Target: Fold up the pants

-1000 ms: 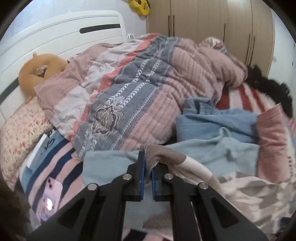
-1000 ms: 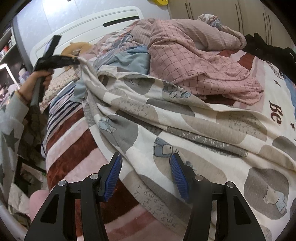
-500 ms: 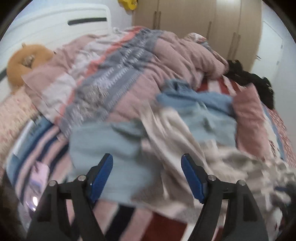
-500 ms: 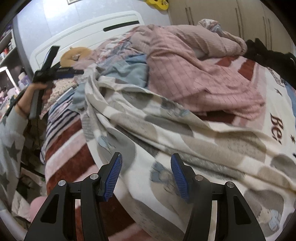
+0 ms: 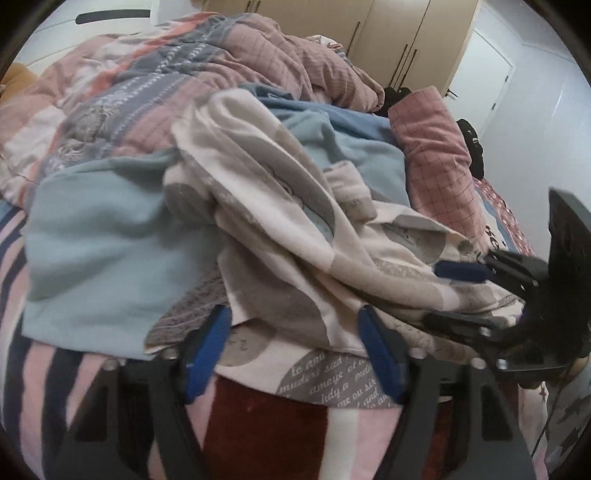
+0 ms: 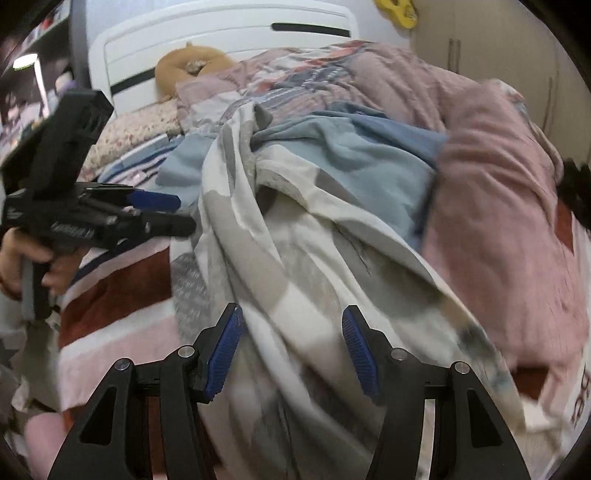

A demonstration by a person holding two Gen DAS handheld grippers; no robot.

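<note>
A: Lying in a loose heap across the striped bedspread (image 5: 258, 424) are the pants (image 5: 295, 229), cream with grey patches and small printed figures. Part of them drapes over a pale blue garment (image 5: 103, 236), with the pink quilt (image 5: 122, 96) bunched behind.

B: What about the left gripper (image 5: 295, 350)?

A: Its blue pads are spread wide and clamp nothing. They sit low at the near hem of the pants, one pad beside each side of the hanging cloth.

B: And the right gripper (image 6: 291, 350)?

A: Also spread wide. A twisted fold of the pants runs between its pads, but neither pad presses on it. In the left wrist view the same tool shows at the right edge, fingers apart around the far end of the cloth.

B: Anything else?

A: An orange ring cushion (image 6: 188, 64) rests by the white headboard (image 6: 221, 33), wardrobe doors (image 5: 388, 40) stand beyond, and a pink checked garment (image 5: 436, 158) lies beside the pants. Both views are somewhat blurred.
</note>
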